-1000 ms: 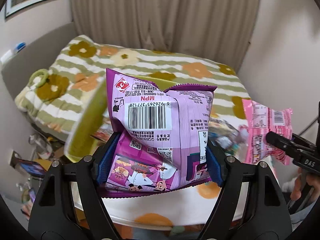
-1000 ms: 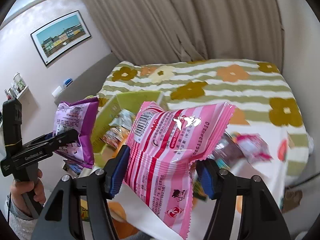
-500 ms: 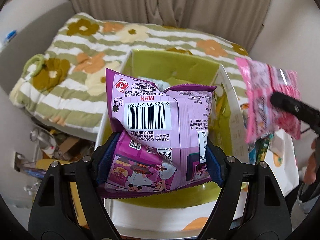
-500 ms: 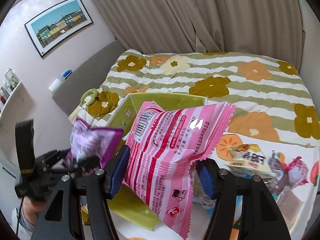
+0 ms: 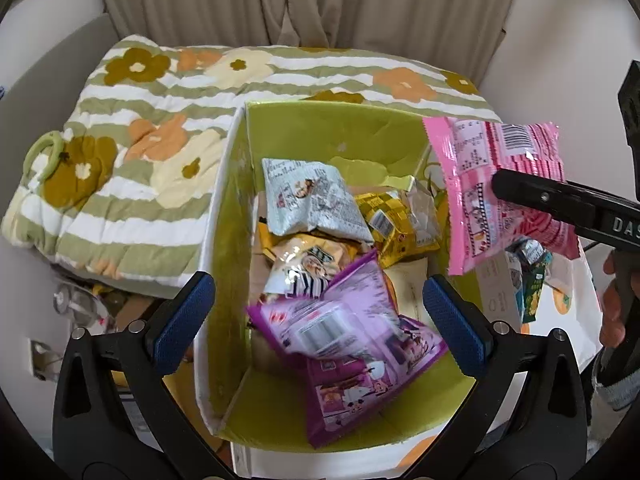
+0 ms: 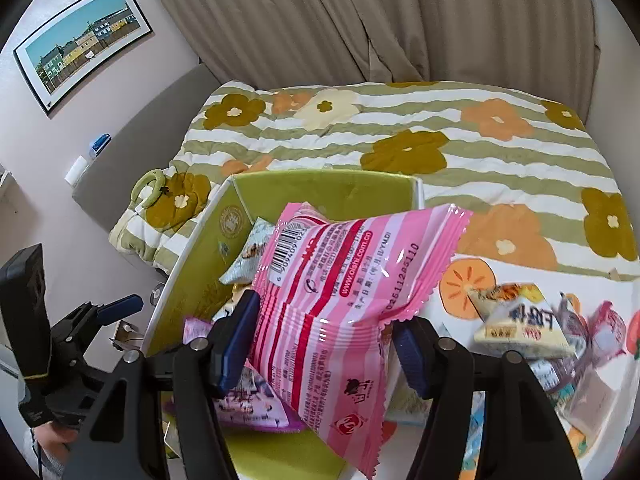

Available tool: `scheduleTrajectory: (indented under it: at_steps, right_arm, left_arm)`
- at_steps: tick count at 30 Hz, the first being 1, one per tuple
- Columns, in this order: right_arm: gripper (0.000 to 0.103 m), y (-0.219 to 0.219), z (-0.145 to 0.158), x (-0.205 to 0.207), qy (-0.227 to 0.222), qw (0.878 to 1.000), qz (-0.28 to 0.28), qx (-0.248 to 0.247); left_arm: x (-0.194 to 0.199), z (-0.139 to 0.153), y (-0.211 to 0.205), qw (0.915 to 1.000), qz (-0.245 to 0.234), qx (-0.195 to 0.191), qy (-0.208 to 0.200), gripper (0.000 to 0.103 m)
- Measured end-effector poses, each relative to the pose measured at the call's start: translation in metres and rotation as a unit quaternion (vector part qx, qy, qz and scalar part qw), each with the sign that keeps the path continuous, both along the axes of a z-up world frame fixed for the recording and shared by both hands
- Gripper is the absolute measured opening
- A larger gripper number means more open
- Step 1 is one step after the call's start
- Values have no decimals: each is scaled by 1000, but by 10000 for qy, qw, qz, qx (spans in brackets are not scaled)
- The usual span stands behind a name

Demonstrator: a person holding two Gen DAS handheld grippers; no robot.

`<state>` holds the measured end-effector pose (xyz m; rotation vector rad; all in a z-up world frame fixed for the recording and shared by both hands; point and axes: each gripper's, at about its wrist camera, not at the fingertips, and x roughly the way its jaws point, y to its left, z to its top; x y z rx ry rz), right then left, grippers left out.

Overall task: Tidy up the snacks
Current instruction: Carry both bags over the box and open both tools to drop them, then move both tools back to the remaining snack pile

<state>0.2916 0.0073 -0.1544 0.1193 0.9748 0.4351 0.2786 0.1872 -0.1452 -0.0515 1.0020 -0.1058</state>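
Observation:
A green-lined cardboard box stands open below me with several snack packets inside. A purple snack bag lies loose and blurred in the box's near end, below my left gripper, which is open and empty above it. My right gripper is shut on a pink striped snack bag and holds it over the box's right rim. The pink bag also shows at the right of the left wrist view. The purple bag shows under the right gripper too.
The box sits at the edge of a white table with orange prints, where several more snack packets lie to the right. A flowered, striped quilt covers the bed behind. Clutter lies on the floor at the left.
My left gripper has opened and let go of the purple bag, which has dropped into the box. My right gripper has carried the pink bag closer, over the box.

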Motion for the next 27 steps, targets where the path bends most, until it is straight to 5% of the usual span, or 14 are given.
scheduleTrajectory:
  at_steps: [10,12,14,17,27]
  right_arm:
    - [60,13,-12,48,123,9997,203,-3]
    - [67,17,-17,57,158,9997,207,-9]
    - [91,19,-19,61,76,9999,123,-57]
    - [100,16,-20,56,25,9999,35,-98]
    - [101,16,-16,36,-91,9996,118,-222]
  left_arm:
    - [19,1,8,9995,318,-24,5,103]
    - [20,-2,11,9992,387,-98,47,103]
    - [19,-4,12,9990,415,-142,67,103]
    - [18,-11,14,9986,476,-134,161,103]
    - [9,-5,18,9986,487,-180,94,103]
